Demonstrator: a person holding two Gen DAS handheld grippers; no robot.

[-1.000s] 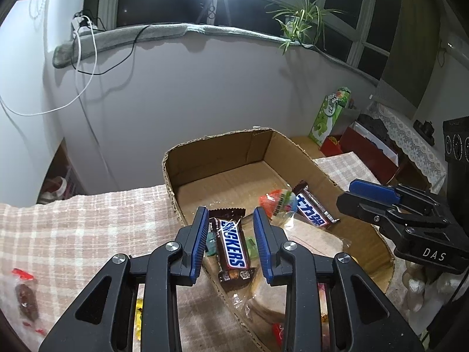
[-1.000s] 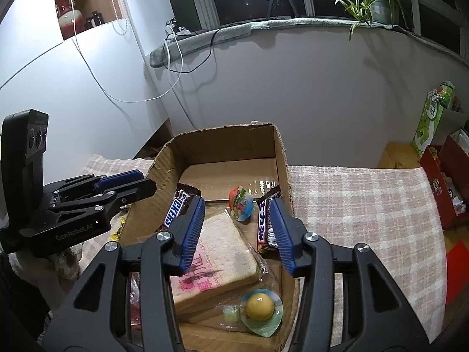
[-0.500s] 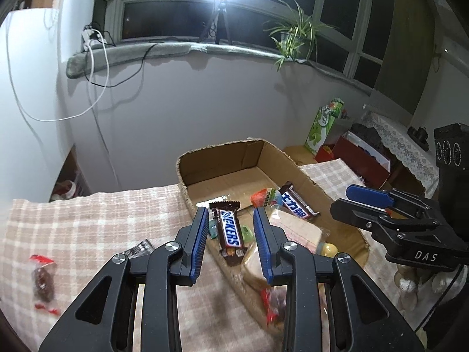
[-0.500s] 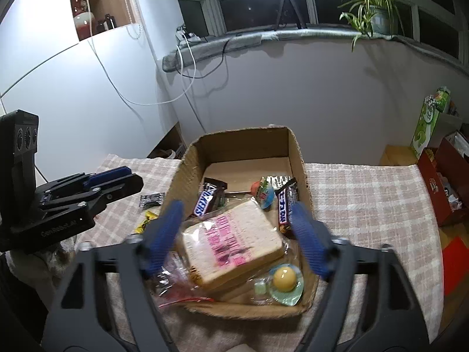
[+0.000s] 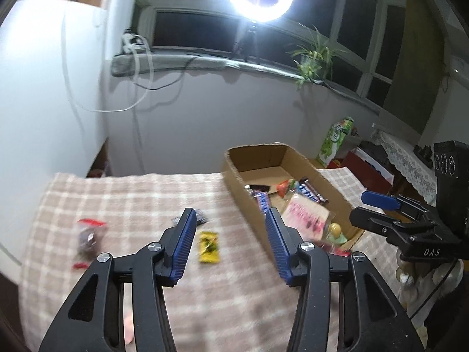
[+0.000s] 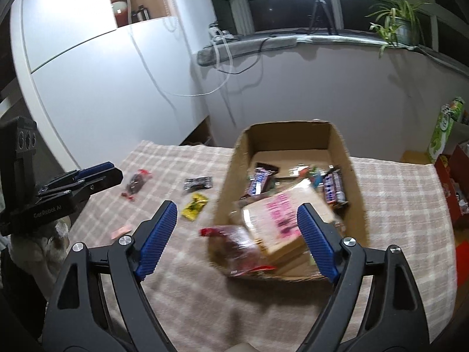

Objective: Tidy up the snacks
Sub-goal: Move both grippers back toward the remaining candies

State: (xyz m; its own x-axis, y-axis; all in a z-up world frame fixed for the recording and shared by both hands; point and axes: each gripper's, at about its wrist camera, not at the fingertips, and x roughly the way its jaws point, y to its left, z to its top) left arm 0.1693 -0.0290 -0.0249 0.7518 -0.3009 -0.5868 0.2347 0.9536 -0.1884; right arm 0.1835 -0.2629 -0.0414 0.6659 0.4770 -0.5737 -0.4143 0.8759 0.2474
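A cardboard box point(image 6: 356, 187) point(image 5: 234, 176) on the checked tablecloth holds Snickers bars point(image 6: 259, 180), a pink-labelled bread pack point(image 6: 281, 214) and other snacks. Loose on the cloth lie a yellow packet point(image 5: 208, 246) point(image 6: 195, 205), a small dark packet point(image 6: 198, 182) and a red-tipped clear packet point(image 5: 88, 236) point(image 6: 136, 183). My left gripper point(image 5: 230, 243) is open and empty above the cloth, left of the box. My right gripper point(image 6: 236, 231) is open and empty above the box's near end.
A pink wrapper point(image 6: 120, 231) lies near the cloth's left edge. A red packet point(image 6: 234, 248) hangs over the box's near wall. A green carton point(image 5: 337, 140) and red boxes point(image 5: 369, 170) stand behind the table at the right. A white wall is close behind.
Both grippers pulled back and up from the box and opened wide. The left one let go of the Snickers bar, which now lies in the box, and swung left over the cloth.
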